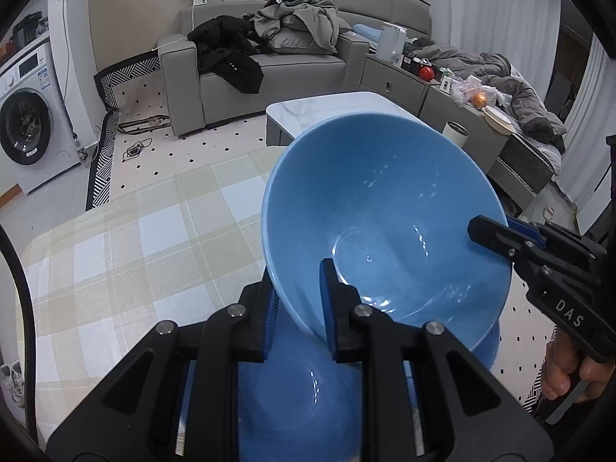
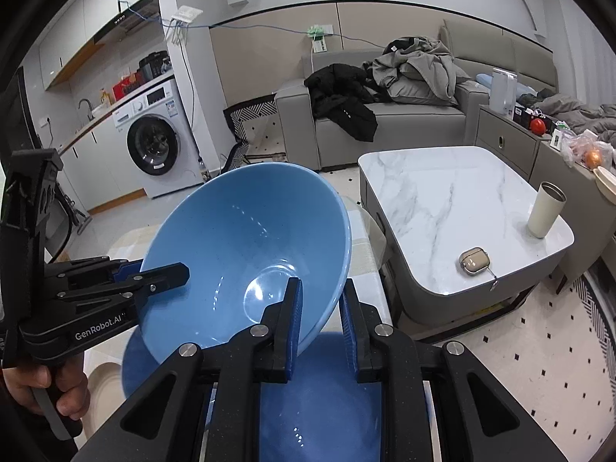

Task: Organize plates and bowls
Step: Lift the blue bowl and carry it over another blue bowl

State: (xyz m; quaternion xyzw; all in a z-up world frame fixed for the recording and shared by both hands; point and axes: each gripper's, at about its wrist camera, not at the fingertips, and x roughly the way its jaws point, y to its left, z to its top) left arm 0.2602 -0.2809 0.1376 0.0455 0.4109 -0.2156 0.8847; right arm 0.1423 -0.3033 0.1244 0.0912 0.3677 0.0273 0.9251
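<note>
Currently glossy blue ceramic bowl (image 1: pixel 385 211) held tilted above second blue bowl (image 1: pixel 300 396), rim clamped by left gripper (image 1: pixel 298 308) and right gripper (image 2: pixel 321 319), checked tablecloth (image 1: pixel 134 238) beneath.

1. A table (image 1: pixel 127 238) draped in a cream-and-white checked cloth carries the dishes; its far edge ends at the tiled floor (image 1: pixel 154 154).
2. A blue bowl (image 1: pixel 292 396) sits on the cloth near the near edge, mostly hidden from view.
3. Just beside that bowl, toward the near left corner, the rim of a cream plate (image 2: pixel 106 381) shows on the cloth.
4. Beyond the far edge stands a low marble-topped table (image 2: pixel 442 192).
5. On its right edge stands a cream tumbler (image 2: pixel 546 210), upright.
6. Near its front edge lies a small beige case (image 2: pixel 474 262) with a cord, well apart from the tumbler.
</note>
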